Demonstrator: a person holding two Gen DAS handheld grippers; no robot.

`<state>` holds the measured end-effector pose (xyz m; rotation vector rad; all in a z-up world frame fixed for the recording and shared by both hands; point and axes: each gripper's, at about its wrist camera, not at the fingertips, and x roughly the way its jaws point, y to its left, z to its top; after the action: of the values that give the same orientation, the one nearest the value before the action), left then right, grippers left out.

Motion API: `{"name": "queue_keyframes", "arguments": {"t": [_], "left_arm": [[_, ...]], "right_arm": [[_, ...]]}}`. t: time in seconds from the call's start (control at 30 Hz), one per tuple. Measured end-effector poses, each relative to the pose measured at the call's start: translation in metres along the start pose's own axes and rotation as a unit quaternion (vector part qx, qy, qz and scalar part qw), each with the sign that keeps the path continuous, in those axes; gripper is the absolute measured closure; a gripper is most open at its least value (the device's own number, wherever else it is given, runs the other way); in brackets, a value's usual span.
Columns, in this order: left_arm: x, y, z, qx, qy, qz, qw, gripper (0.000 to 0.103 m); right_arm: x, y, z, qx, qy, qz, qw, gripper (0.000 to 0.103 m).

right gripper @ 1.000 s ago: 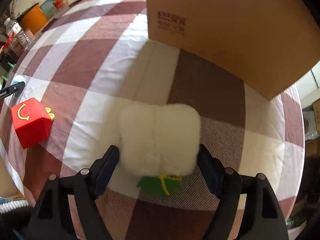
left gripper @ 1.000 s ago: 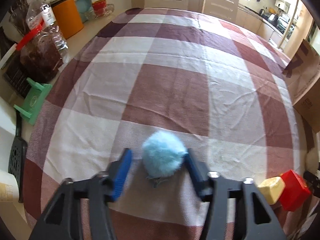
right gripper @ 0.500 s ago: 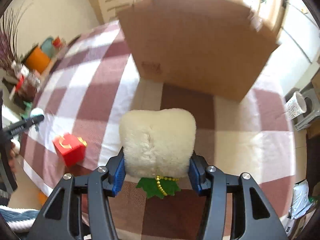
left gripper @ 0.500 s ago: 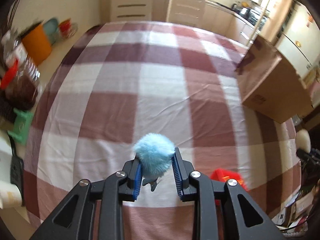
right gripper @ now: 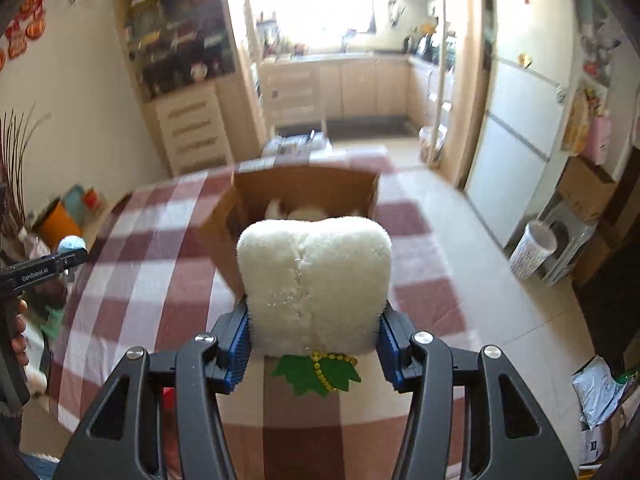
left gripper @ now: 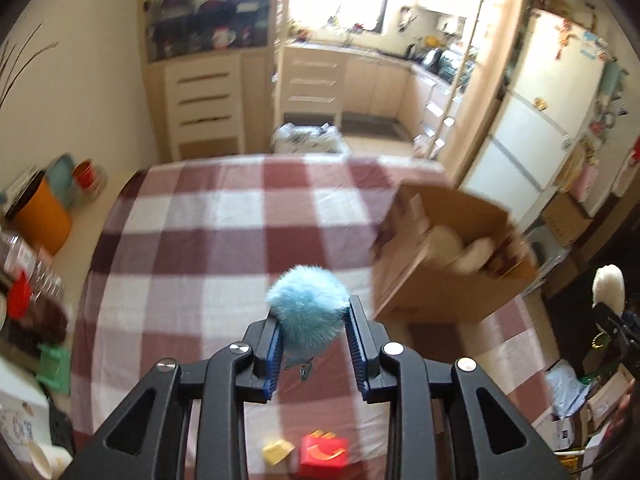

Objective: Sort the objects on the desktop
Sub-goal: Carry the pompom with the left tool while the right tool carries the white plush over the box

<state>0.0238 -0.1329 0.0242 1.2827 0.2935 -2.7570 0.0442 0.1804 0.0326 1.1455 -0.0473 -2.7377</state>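
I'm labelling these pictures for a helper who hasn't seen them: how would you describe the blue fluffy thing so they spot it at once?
Start at the checked tablecloth and the open cardboard box on it. Left of the box, raised above the cloth, the left tongs grip a round blue pompom with a small clip hanging under it. The other fluffy piece, in the right tongs, is white, blocky and has a green leaf.

Both claws now sit high above the table (left gripper: 224,240) rather than down on it. The left claw (left gripper: 314,344), earlier spread around the blue pompom (left gripper: 307,306), clamps it aloft. The right claw (right gripper: 314,344) carries the white plush (right gripper: 314,284) up, and the cardboard box (right gripper: 296,200) now shows its open top.
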Motion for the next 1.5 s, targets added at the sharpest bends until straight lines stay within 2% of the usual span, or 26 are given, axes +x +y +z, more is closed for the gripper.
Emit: {"name": "queue_keyframes", "arguments": {"t": [0.2, 0.4, 0.7, 1.03, 1.5], "left_arm": [[-0.016, -0.045, 0.043, 0.024, -0.035, -0.016, 0.999, 0.074], [-0.027, -0.086, 0.076, 0.049, -0.058, -0.017, 0.997, 0.074], [-0.016, -0.125, 0.103, 0.079, -0.047, -0.018, 0.9956, 0.074], [0.015, -0.136, 0.121, 0.09, -0.029, -0.001, 0.9955, 0.074], [0.057, -0.141, 0.131, 0.104, -0.002, 0.038, 0.9938, 0.074]], "right_arm": [[-0.034, -0.01, 0.035, 0.007, -0.059, -0.007, 0.998, 0.049], [-0.045, -0.006, 0.063, -0.001, -0.092, 0.001, 0.996, 0.049], [-0.041, 0.002, 0.086, -0.007, -0.115, 0.006, 0.993, 0.049], [-0.019, 0.006, 0.103, -0.006, -0.116, -0.015, 0.993, 0.049], [0.028, 0.006, 0.11, -0.005, -0.081, -0.02, 0.996, 0.049]]}}
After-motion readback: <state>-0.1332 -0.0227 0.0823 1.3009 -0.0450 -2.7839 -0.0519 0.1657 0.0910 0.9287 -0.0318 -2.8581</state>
